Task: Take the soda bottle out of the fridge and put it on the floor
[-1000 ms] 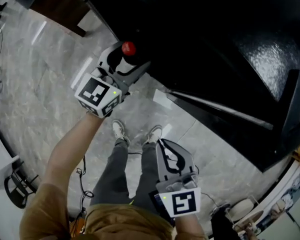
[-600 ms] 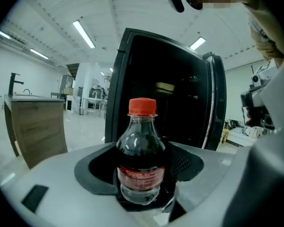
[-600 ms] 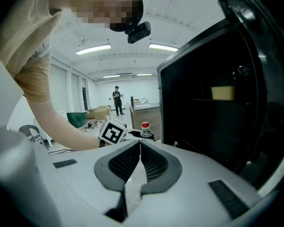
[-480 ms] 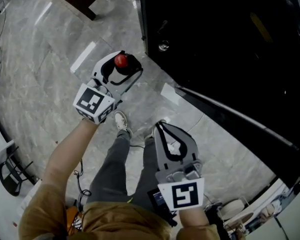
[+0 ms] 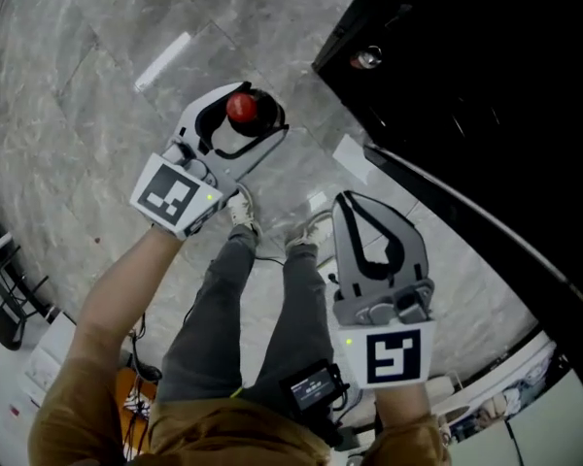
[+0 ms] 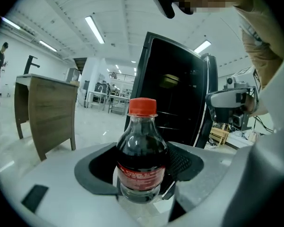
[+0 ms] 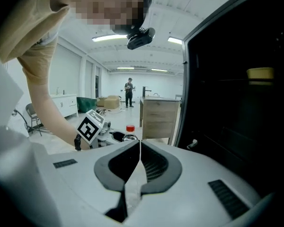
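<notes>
Head view: left gripper (image 5: 256, 115) holds the soda bottle (image 5: 241, 110) upright, red cap up, jaws wrapped round the body, hanging above the grey marble floor (image 5: 107, 115) just ahead of the person's shoes (image 5: 241, 212); bottle is out of the fridge (image 5: 486, 85), not yet on the floor as far as I can judge. The upright hold makes sense: base goes down first, so it can be stood with no re-grip. Right gripper (image 5: 343, 200) sits nearer the fridge side, apart from the bottle and carrying nothing, so it looks parked clear of the set-down path. Left gripper view: bottle dead centre between the jaws, pads pressed on the lower body about the red label, dark liquid and cap standing above the grip; jaws stand wide only because the bottle is wide, so this is a firm grip, not an open hand. Black fridge stands behind it, a wooden cabinet (image 6: 47, 112) off to the left. Right gripper view: jaws closed tip to tip with nothing between them; left gripper and the red cap show in the distance, fridge dark on the right. Next step, I'd guess: lower until the base touches, then release
</notes>
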Available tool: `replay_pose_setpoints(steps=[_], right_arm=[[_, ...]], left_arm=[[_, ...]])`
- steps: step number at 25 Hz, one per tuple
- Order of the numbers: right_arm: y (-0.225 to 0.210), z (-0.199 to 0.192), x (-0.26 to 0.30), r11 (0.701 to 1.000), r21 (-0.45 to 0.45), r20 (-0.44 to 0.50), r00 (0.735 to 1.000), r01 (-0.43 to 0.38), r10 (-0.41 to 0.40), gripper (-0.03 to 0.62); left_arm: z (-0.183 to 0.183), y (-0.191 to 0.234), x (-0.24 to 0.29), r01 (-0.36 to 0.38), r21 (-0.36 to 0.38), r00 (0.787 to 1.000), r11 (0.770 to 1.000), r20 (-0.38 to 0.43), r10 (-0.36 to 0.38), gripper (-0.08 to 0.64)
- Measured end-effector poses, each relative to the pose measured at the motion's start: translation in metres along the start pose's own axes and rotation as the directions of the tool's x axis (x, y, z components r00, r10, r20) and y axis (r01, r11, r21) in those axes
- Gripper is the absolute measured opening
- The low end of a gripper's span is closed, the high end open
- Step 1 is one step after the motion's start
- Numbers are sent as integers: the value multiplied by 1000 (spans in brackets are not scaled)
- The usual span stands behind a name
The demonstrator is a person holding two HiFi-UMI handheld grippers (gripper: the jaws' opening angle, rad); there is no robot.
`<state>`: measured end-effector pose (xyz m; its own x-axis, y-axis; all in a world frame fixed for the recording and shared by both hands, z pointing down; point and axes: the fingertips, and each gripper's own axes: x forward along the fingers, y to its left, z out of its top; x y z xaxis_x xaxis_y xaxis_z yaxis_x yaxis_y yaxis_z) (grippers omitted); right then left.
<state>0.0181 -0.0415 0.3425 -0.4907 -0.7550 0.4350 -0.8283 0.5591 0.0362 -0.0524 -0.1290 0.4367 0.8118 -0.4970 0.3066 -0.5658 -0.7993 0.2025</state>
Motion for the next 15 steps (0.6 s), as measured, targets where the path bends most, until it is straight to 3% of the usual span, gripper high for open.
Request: replay_pose_setpoints(steps=[5,10,15], right_arm=[[8,-66,39,993,-101,-46,997,-65,60,3],[8,-127,71,986,-138,-65,994,-92,84,3],[2,-179,101,975,-192,-62,993,-110,100,3]], left_arm=[[-68,12,-1,-20,-15,1000,1000,9,20,304],[-145,27,13,-32,-52,999,998,-3,32,304],[-207,33,35,-3,11,1000,1000,-17,3,304]])
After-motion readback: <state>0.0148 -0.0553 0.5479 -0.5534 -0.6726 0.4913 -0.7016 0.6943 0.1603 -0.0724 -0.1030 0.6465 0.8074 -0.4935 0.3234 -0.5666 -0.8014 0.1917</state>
